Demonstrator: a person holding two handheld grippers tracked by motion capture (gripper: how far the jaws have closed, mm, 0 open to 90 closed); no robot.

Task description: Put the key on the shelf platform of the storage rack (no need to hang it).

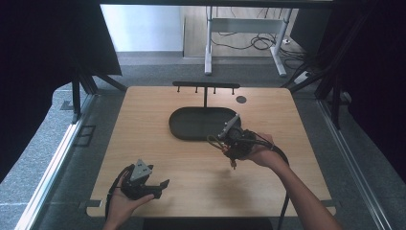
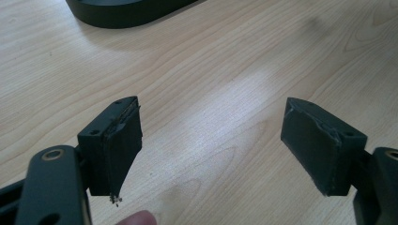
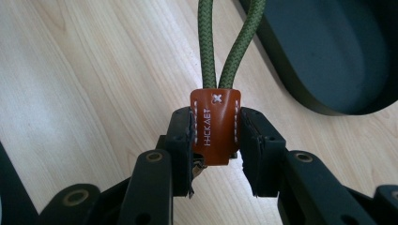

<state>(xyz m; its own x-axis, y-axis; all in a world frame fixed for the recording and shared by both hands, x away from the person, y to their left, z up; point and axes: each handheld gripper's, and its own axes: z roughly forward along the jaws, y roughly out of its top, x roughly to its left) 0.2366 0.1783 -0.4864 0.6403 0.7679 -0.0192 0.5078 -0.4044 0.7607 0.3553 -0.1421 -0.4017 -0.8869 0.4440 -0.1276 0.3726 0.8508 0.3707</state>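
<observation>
Pale wood grain covers the table [image 1: 191, 172], which carries a black oval tray [image 1: 191, 125] toward its far side. Behind the tray stands a black rack [image 1: 206, 86]: a thin post with a crossbar bearing small pegs.

Left gripper [image 1: 162, 188]: held low near the table's near left corner, well apart from the tray. Its jaws stand wide apart with bare wood between them; nothing is held. In the left gripper view [image 2: 211, 140] the two black pads [image 2: 117, 145] show worn, frayed edges, and a fingertip [image 2: 138, 218] enters at the bottom edge. The tray's edge [image 2: 126, 11] lies at the top of that view.

Right gripper [image 1: 225, 143]: held by the right hand [image 1: 261, 152] just beside the tray's near right end. Its jaws are closed tight on a brown leather tab [image 3: 216, 126], stitched in white and stamped with lettering. In the right gripper view [image 3: 216, 140] a green braided cord [image 3: 206, 42] rises from the tab in two strands, forming a loop that leaves the top edge. The tab sits upright between the pads, above the wood, with the tray [image 3: 328, 51] to its right. In the high view the loop [image 1: 213, 140] is small and its far end is hard to make out.
</observation>
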